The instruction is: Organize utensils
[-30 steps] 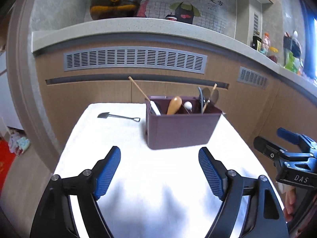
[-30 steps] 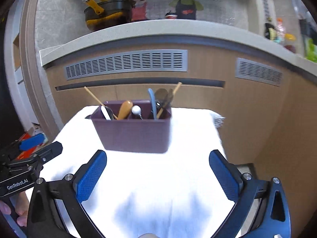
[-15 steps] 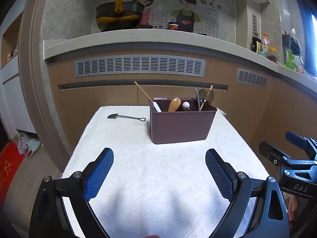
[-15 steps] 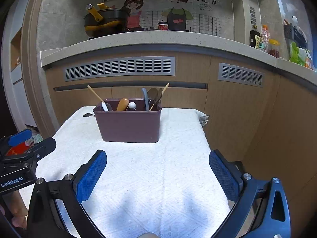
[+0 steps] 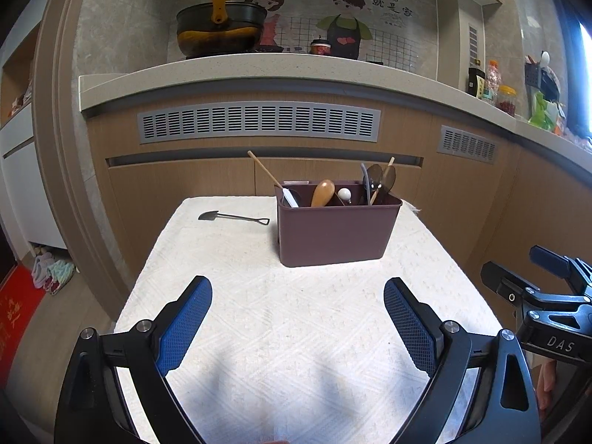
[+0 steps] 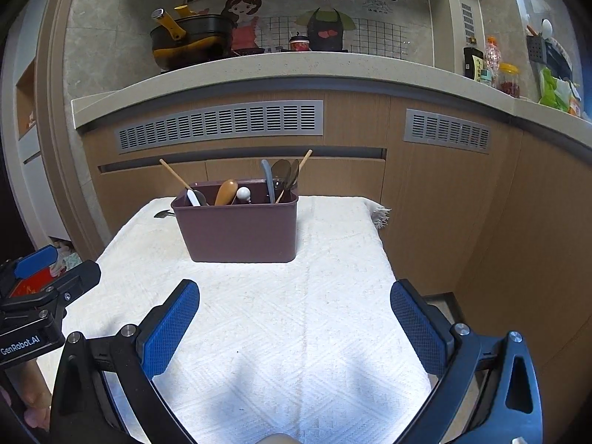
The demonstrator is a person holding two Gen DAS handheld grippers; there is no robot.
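Both wide, empty grippers (image 5: 298, 298) (image 6: 295, 299) farther back from ribless maroon plastic caddy (image 5: 335, 233) on woven cloth (image 5: 296, 333).

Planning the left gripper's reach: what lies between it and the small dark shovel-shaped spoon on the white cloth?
Only bare white cloth lies between the left gripper and the shovel-shaped spoon, as the left wrist view shows.

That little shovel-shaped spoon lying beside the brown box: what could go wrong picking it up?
The shovel spoon lies flat on the white cloth, so the jaws might pinch fabric and drag it. It sits close to the brown caddy, whose chopstick leans out that way and could be knocked.
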